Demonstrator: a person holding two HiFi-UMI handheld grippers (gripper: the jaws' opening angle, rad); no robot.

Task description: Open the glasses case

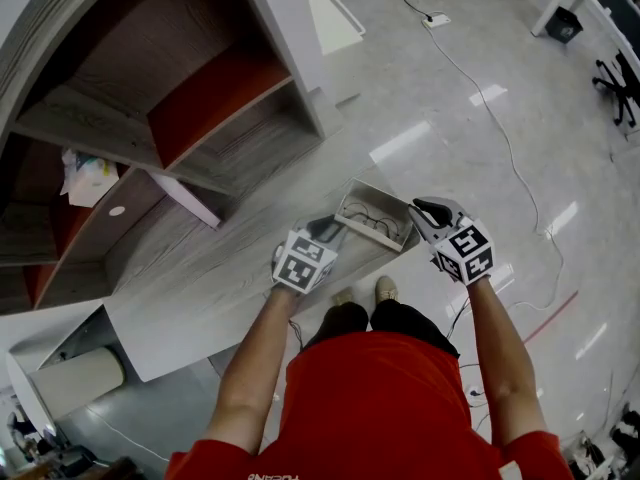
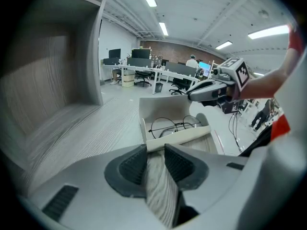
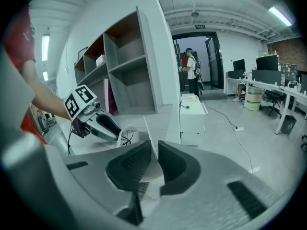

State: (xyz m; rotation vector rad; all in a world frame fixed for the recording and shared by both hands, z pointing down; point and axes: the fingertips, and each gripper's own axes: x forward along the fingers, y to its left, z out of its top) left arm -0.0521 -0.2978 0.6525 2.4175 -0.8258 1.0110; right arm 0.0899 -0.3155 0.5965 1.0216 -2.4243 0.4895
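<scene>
now left claw [image 2: 155,151] grips glasses case [image 2: 184,138]; right claw [image 3: 154,150] pinches lid [image 2: 163,108]

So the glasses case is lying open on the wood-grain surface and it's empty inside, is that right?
Not quite. The glasses case is lying open on the wood-grain surface, but it isn't empty: a pair of thin wire-rimmed glasses lies inside. The left gripper view shows this.

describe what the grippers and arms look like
Both the left gripper and right gripper have pale grey shells, dark ribbed pads and a cube of black-and-white square markers. The person wears a red short-sleeved shirt.
</scene>
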